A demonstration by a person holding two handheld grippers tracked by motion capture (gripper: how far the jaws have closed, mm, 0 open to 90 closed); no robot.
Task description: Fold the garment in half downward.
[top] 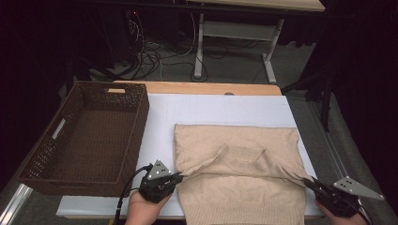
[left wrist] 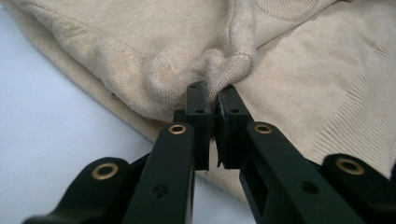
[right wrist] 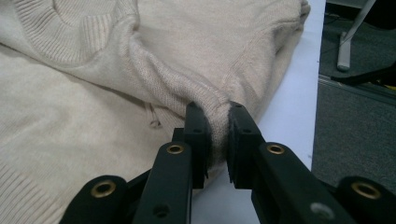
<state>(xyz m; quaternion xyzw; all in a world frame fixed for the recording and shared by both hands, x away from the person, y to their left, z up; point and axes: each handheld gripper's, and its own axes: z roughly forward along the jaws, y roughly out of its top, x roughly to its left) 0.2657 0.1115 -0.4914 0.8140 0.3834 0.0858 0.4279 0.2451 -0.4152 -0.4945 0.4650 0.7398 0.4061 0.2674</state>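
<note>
Beige knitted sweater point(top: 237, 164) is mid-fold: I've got both the left gripper point(top: 179, 176) and the right gripper point(top: 307, 181) fingers pinching its shoulders; the brown wicker basket point(top: 89, 136) awaits.

sweater point(top: 239, 187) hem cut off – bottom edge

We find no text, label, brand, number or sign that we can read in any of the three views. The sweater point(top: 239, 159), the basket point(top: 87, 136), the white table cover point(top: 220, 110) and the black jaws carry no print that we can make out.
</note>
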